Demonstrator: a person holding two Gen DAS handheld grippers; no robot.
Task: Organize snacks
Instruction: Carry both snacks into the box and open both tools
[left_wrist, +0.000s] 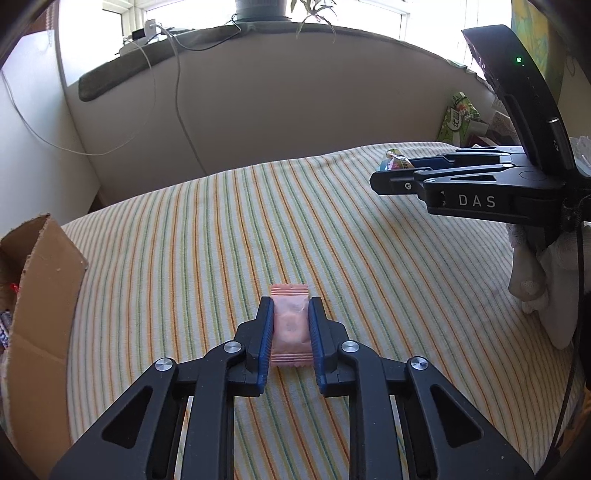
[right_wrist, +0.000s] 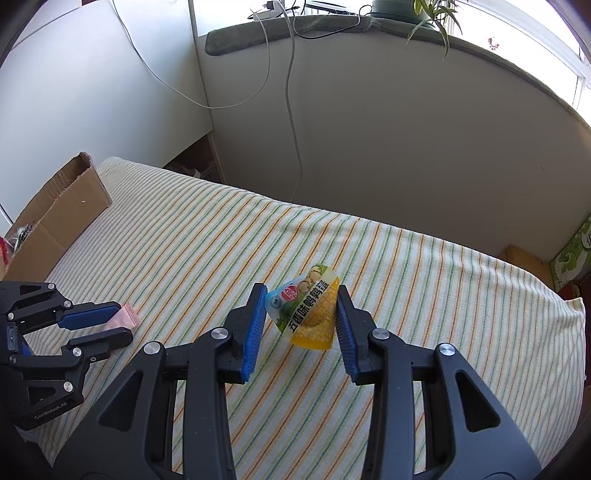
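A small pink wrapped snack (left_wrist: 290, 325) lies on the striped cloth between my left gripper's (left_wrist: 290, 301) blue pads, which press its sides. In the right wrist view the left gripper (right_wrist: 110, 319) shows at the left, closed around the pink snack (right_wrist: 125, 316). A yellow and green snack cup (right_wrist: 308, 314) with Chinese print sits tilted between my right gripper's (right_wrist: 301, 290) fingers, both pads touching it. In the left wrist view the right gripper (left_wrist: 386, 173) holds that cup (left_wrist: 394, 158) at the far right.
An open cardboard box (left_wrist: 37, 306) stands at the table's left edge, also in the right wrist view (right_wrist: 62, 218), with some packets inside. A green carton (left_wrist: 458, 118) stands at the back right. The striped tablecloth (left_wrist: 221, 240) covers the table. Cables hang on the wall behind.
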